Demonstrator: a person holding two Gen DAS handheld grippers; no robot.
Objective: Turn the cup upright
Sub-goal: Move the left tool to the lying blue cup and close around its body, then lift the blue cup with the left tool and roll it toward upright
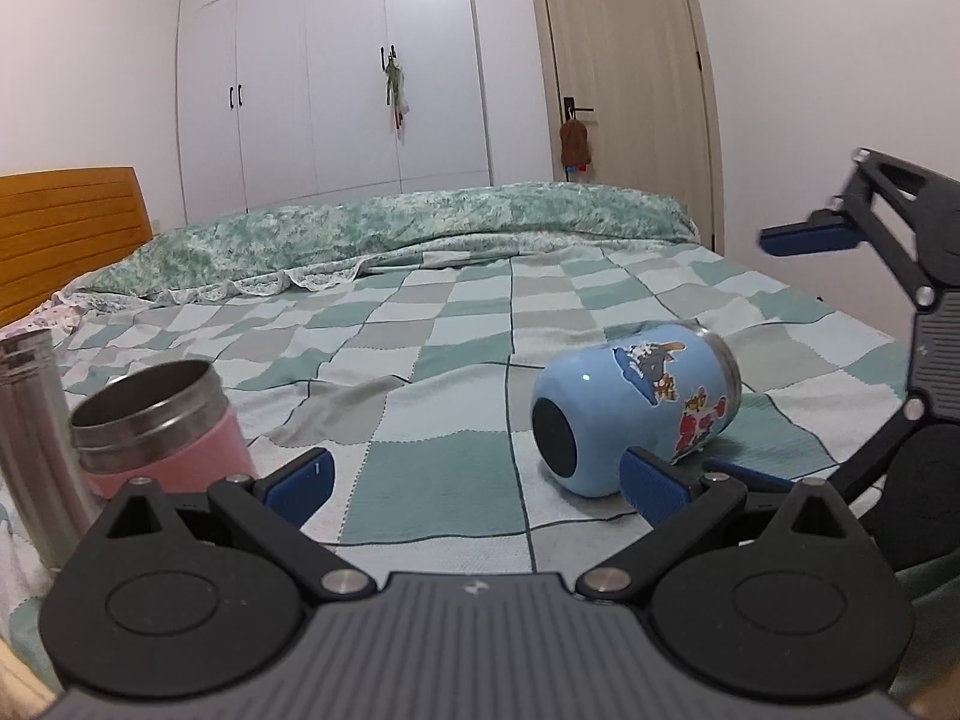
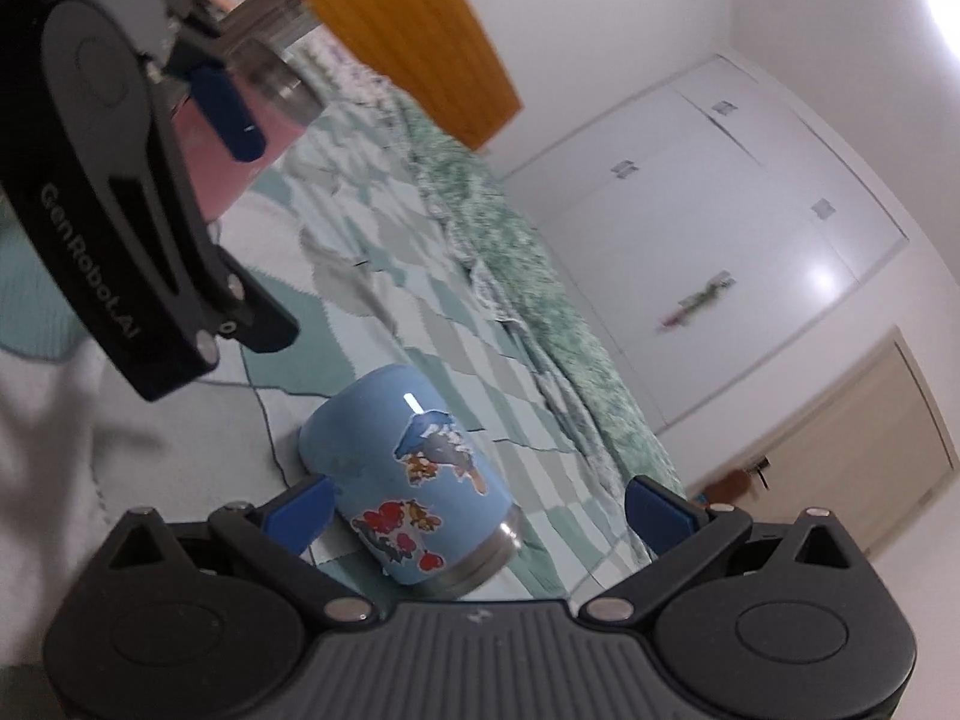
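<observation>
The left gripper [image 1: 477, 483] sits low over the near part of the bed [image 1: 420, 324], its blue-padded fingers [image 1: 300, 483] spread wide apart with nothing between them. The right-hand pad of this gripper lies just in front of the blue cup [image 1: 639, 408]; whether it touches cannot be determined.

The blue cup lies on its side on the checked bedspread [image 1: 432, 468], toward the near right part of the bed. Its dark round base faces the left wrist camera and its steel rim points away toward the far right. Cartoon stickers cover its upper side.

In the right wrist view, the right gripper [image 2: 477, 513] is tilted and held over the same cup [image 2: 414, 474], with its fingers [image 2: 303, 510] also wide apart and clamped on nothing. The cup's rim end lies between the two pads in this view, nearer the left pad; contact cannot be confirmed. In the left wrist view, one blue pad of the right gripper [image 1: 807, 237] appears at the right edge, raised above the bedspread.

At the near left edge of the bed a pink cup [image 1: 162, 426] with a steel rim stands upright, open end up. Just beside it on the left stands a steel flask [image 1: 30, 438].

Farther back, a green patterned quilt [image 1: 420, 228] lies bunched across the far side of the bed. A wooden headboard [image 1: 66, 228] stands at the far left. Beyond the bed are a white wardrobe [image 1: 336, 72] and a beige door [image 1: 630, 78].
</observation>
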